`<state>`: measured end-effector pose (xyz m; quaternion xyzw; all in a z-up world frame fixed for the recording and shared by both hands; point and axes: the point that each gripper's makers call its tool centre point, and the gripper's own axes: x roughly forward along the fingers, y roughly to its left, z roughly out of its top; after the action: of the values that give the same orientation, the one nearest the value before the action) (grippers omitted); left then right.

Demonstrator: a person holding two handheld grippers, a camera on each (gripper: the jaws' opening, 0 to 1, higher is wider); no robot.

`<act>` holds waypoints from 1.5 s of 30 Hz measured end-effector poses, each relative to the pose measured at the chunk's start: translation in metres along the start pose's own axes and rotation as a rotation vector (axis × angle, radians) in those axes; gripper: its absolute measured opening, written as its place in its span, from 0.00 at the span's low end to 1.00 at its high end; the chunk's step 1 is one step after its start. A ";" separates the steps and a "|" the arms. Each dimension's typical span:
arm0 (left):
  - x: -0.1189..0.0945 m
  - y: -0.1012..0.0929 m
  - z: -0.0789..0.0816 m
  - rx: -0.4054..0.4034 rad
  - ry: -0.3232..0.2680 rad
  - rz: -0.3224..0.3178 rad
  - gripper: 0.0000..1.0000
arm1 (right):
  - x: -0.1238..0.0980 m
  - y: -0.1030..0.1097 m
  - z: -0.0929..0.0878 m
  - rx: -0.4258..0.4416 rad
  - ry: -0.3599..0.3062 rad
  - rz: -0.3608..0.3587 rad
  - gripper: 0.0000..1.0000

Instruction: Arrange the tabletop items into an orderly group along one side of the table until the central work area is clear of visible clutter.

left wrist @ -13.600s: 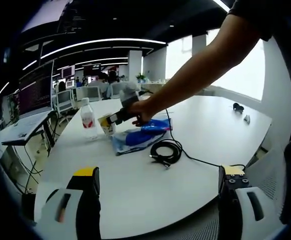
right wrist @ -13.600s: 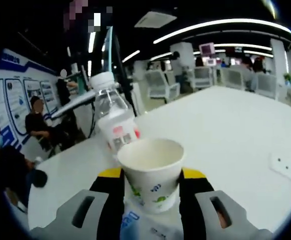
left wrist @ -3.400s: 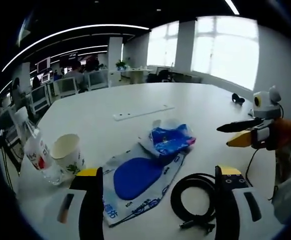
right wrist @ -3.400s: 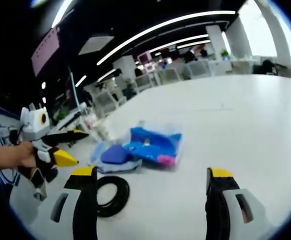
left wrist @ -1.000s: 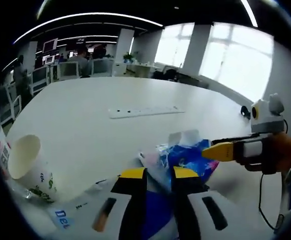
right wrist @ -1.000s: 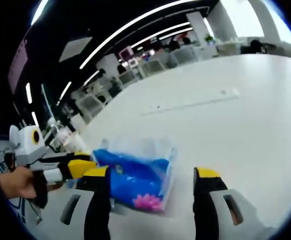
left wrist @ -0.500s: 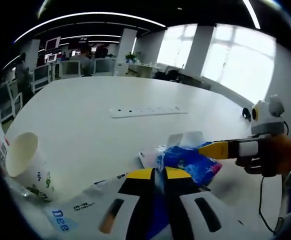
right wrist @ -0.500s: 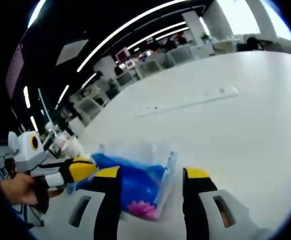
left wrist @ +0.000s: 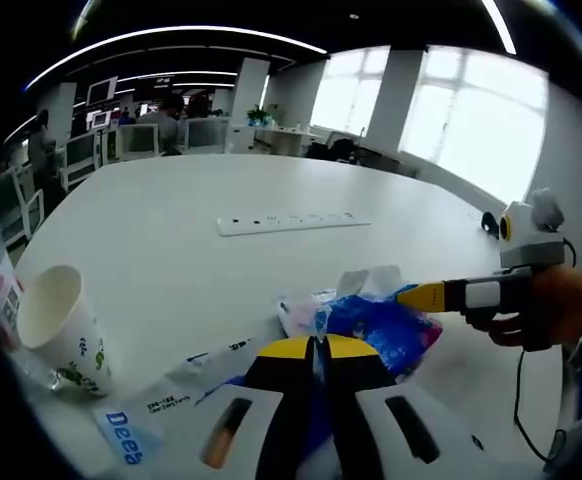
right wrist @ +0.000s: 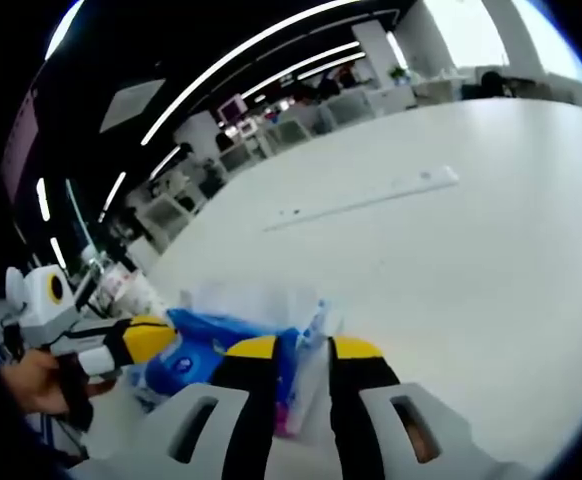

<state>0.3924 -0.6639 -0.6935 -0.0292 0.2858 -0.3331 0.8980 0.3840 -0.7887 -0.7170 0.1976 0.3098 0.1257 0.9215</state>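
Left tongs pinch the flat white-and-blue plastic bag, white paper cup standing left, while right tongs clamp the crinkly blue tissue pack.

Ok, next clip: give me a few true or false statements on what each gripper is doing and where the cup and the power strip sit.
1. The left gripper is shut on the flat blue and white bag. True.
2. The right gripper hangs wide open over bare table. False: its jaws are closed on the blue tissue pack.
3. The paper cup lies on its side. False: it stands upright with its mouth open.
4. The white power strip lies farther out on the table than the tissue pack. True.
5. Both grippers hold the same item. False: the left has the bag, the right the tissue pack.
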 end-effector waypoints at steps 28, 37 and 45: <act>-0.016 -0.058 0.000 0.000 -0.019 -0.088 0.02 | -0.064 -0.018 0.002 0.063 -0.084 -0.033 0.00; -0.017 -0.090 -0.013 0.025 0.008 -0.136 0.02 | -0.102 -0.034 -0.011 0.062 -0.113 -0.048 0.00; -0.013 -0.124 -0.028 0.048 0.041 -0.188 0.01 | -0.133 -0.051 -0.027 0.089 -0.130 -0.075 0.00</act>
<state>0.2970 -0.7483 -0.6801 -0.0274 0.2920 -0.4232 0.8573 0.2693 -0.8739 -0.6898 0.2346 0.2616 0.0640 0.9341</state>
